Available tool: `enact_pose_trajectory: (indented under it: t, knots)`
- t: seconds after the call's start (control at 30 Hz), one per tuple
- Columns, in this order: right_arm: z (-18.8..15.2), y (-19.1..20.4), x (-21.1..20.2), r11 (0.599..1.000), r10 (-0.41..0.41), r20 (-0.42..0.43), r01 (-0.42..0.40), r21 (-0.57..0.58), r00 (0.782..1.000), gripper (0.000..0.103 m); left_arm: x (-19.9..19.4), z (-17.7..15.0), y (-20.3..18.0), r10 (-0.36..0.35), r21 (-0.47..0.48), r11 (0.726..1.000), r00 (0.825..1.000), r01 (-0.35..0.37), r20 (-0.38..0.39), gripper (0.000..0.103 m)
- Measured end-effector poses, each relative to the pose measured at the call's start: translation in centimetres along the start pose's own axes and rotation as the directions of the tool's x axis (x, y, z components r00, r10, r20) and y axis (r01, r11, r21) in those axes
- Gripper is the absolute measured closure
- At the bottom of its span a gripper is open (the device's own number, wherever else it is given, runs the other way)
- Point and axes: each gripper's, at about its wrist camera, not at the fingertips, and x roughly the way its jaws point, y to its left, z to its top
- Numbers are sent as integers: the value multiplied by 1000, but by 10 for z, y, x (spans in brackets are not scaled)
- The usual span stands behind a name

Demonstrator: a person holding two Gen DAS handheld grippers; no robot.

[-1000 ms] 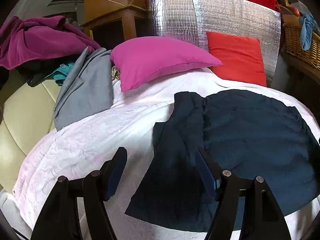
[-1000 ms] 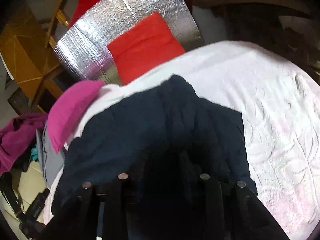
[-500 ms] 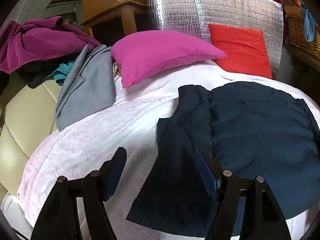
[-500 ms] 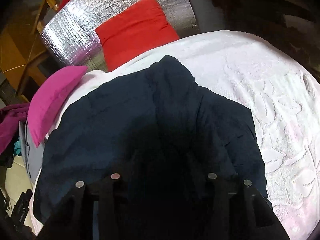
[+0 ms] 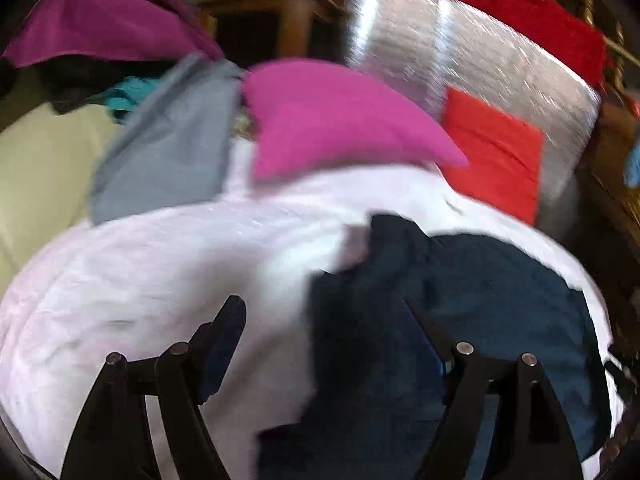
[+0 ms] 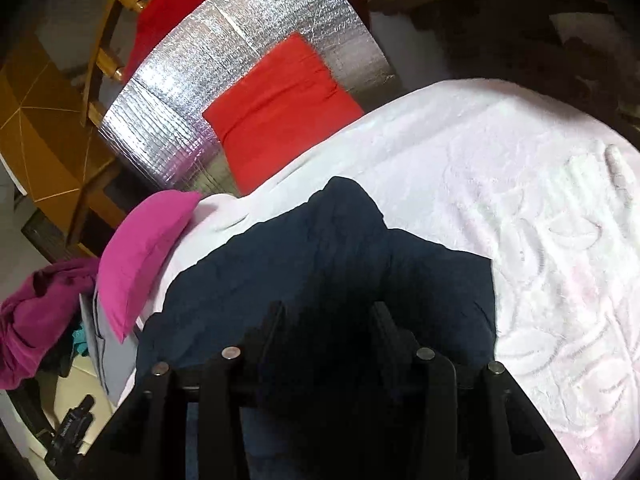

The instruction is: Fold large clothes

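Observation:
A dark navy garment (image 5: 500, 300) lies spread on the white bedspread (image 5: 160, 272), with a folded flap along its left side. My left gripper (image 5: 324, 340) hovers over that left edge. Its jaws are opening, and the cloth lies beneath them with neither pad pressing on it. This view is blurred by motion. In the right wrist view the garment (image 6: 320, 248) rises in a ridge toward my right gripper (image 6: 330, 328). The right fingers stand partly apart and dark cloth and shadow fill the gap. Whether the pads grip the cloth is not visible.
A pink pillow (image 5: 332, 120) and a red pillow (image 5: 492, 152) lean against a silver foil panel (image 5: 460, 52) at the head. A grey garment (image 5: 168, 152) and a purple one (image 5: 104, 16) are piled at the left. The bedspread (image 6: 520, 200) extends bare to the right.
The left view has swung and blurred, and the left jaws stand a little wider. The right view shifted slightly over the garment, which keeps its shape.

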Motion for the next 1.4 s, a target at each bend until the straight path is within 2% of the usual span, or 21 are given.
enact_pose_trajectory:
  t: [0.07, 0.2, 0.23, 0.33, 0.4, 0.47, 0.5, 0.53, 0.67, 0.77, 0.83, 0.97, 1.07, 1.1, 1.13, 1.17, 1.23, 1.27, 1.33, 1.4]
  knots:
    - [2, 0, 8, 1000, -8, -16, 9, 3, 1000, 56, 19, -3, -14, -11, 40, 999, 998, 14, -63, 24]
    - [-1, -3, 36, 997, -74, -99, 74, -4, 992, 58, 62, -22, -25, 22, 65, 998, 971, -6, -239, 24]
    - [-1, -5, 38, 997, -79, -105, 79, -6, 991, 59, 65, -25, -25, 20, 59, 998, 969, -5, -248, 24]
    - [0, -3, 35, 997, -77, -110, 76, -12, 991, 59, 57, -22, -23, 12, 55, 998, 971, 2, -240, 24]
    - [1, -4, 26, 1000, -29, -116, 30, 2, 993, 57, 45, -19, -21, 13, 59, 998, 978, 0, -209, 24]
    - [0, -8, 10, 1000, -11, -103, 13, 20, 995, 45, 31, -15, -15, -11, 47, 999, 984, 20, -177, 24]
    - [0, -9, -1, 1000, -14, -87, 16, 21, 996, 34, 21, -12, -11, -28, 34, 999, 988, 34, -153, 24]
    - [-1, -12, -17, 1000, -12, -63, 13, 13, 998, 29, 13, -10, -6, -34, 18, 999, 990, 37, -133, 23]
    - [0, -36, -46, 998, -50, -27, 51, 31, 998, 28, 10, -8, 17, -42, -40, 999, 991, 37, -130, 17]
    - [-2, -67, -45, 991, -34, -61, 42, 130, 998, 28, 18, -14, 27, -57, -84, 995, 985, 43, -165, 17]
    - [-3, -76, -36, 987, -7, -99, 23, 161, 995, 28, 27, -17, 30, -128, -125, 987, 971, 105, -201, 17]
    - [-12, -77, -6, 982, 59, -173, -25, 188, 983, 27, 47, -31, 28, -228, -189, 965, 932, 179, -281, 17]
    - [-21, -69, 16, 985, 55, -225, -16, 171, 973, 26, 50, -37, 23, -292, -200, 950, 911, 241, -290, 17]
    - [-22, -64, 19, 988, 43, -221, -9, 154, 974, 29, 51, -37, 22, -311, -210, 943, 904, 256, -294, 19]
    - [-21, -58, 20, 992, 22, -209, 5, 129, 978, 35, 51, -38, 21, -328, -220, 937, 898, 270, -292, 33]
    - [-19, -53, 22, 993, 22, -211, 4, 120, 977, 49, 51, -39, 18, -339, -221, 934, 895, 282, -290, 49]
    - [-14, -40, 16, 996, 16, -189, 1, 87, 982, 65, 43, -38, 17, -337, -217, 934, 904, 284, -263, 60]
    - [-11, -31, 10, 999, 4, -156, 4, 51, 988, 66, 38, -36, 16, -339, -213, 933, 908, 290, -248, 64]
    - [-9, -13, 0, 1000, -6, -103, 5, -6, 995, 66, 34, -36, 14, -333, -207, 935, 913, 287, -238, 64]
    - [-11, -10, 4, 999, -32, -100, 30, -29, 994, 67, 37, -39, 10, -299, -189, 948, 919, 256, -257, 63]
